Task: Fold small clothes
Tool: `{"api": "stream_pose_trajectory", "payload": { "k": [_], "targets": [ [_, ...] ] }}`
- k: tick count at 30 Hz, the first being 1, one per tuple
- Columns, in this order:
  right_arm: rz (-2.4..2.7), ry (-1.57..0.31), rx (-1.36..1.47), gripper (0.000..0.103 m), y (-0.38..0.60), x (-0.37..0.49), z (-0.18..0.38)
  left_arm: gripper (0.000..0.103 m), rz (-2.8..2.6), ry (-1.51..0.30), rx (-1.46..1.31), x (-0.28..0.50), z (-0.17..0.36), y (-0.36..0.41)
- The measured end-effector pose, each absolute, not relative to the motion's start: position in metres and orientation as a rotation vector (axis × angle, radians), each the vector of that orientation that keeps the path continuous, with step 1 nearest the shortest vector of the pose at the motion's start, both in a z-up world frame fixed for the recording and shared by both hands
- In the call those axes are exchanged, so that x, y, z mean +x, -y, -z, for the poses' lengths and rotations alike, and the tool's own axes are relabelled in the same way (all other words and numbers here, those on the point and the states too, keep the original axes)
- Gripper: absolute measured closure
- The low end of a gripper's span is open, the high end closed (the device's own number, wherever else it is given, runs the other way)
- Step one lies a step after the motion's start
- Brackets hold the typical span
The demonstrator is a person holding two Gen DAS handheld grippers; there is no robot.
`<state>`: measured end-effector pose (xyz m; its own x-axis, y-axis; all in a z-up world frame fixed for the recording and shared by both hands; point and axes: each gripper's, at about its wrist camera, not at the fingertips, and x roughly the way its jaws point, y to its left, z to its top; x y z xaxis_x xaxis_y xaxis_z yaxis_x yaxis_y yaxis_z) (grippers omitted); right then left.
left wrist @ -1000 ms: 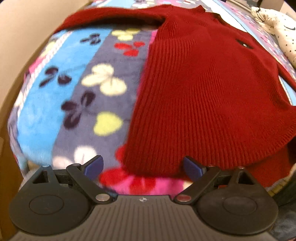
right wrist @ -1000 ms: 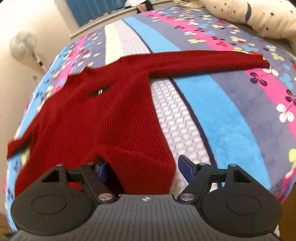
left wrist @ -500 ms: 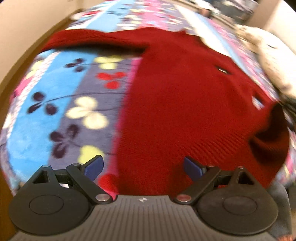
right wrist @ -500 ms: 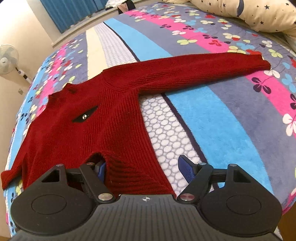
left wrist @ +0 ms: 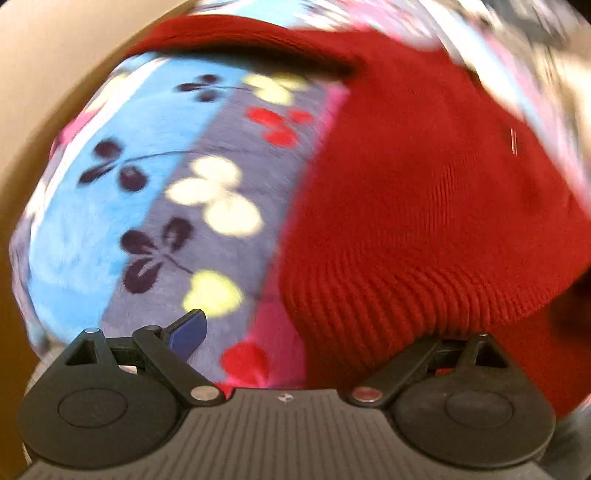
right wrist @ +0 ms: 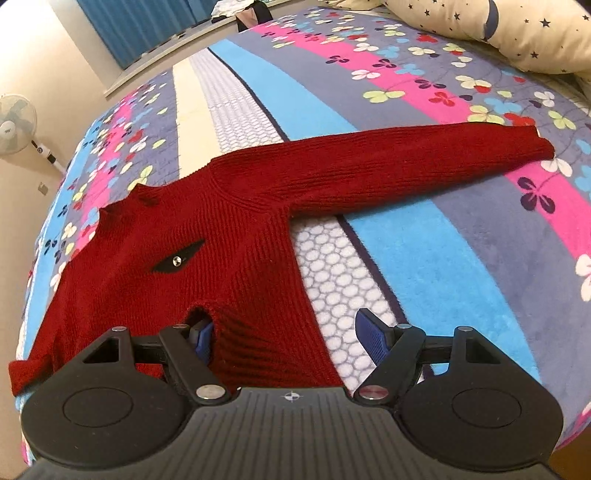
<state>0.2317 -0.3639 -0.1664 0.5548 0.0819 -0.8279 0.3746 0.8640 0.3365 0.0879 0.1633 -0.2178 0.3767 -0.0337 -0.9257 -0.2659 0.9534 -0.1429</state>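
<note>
A: Sweater [right wrist: 229,258], red ribbed knit, lies face up on the bed [right wrist: 424,258], over a striped clover-print blanket; one sleeve [right wrist: 406,166] stretches flat toward the pillow [right wrist: 517,33], and the collar points toward the wall with the fan [right wrist: 14,122]. We read the step as the first fold, with the hem [left wrist: 406,295] being taken up at both corners.

B: And the tongs?

A: The right tongs [right wrist: 284,332] stand wide. Their left finger [right wrist: 201,338] is tucked under the hem where the knit bunches, while the right finger sits apart over the white dotted stripe. We see no pinch, so nothing is gripped there. The left tongs [left wrist: 295,332] also look wide: one blue finger [left wrist: 188,330] shows clear over the blanket, while the other is hidden under the draped hem. We cannot tell whether that edge merely rests on it.

B: What does the next move call for?

A: In our judgement, closing both tongs on the hem corners, then carrying the hem evenly toward the collar.

B: Pose?

A: Both tongs point steeply down at the near edge of the bed. The left view is blurred.
</note>
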Motion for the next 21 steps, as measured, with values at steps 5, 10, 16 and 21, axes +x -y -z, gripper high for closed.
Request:
{"api": "stream_pose_trajectory", "payload": {
  "k": [5,10,16,21],
  "targets": [
    [0.168,-1.011,0.569,0.026,0.365,0.234,0.179,0.007,-0.208,-1.174,-0.285,0.101,0.208,-0.184],
    [0.152,-1.03,0.561,0.026,0.358,0.231,0.187,0.007,-0.182,-1.226,-0.329,0.103,0.222,-0.181],
    [0.133,-1.044,0.565,0.026,0.362,0.226,0.191,0.012,-0.134,-1.293,-0.244,0.095,0.244,-0.148],
    [0.037,-1.116,0.604,0.024,0.371,0.219,0.199,0.09,-0.102,-1.262,-0.187,0.094,0.231,-0.143]
  ]
}}
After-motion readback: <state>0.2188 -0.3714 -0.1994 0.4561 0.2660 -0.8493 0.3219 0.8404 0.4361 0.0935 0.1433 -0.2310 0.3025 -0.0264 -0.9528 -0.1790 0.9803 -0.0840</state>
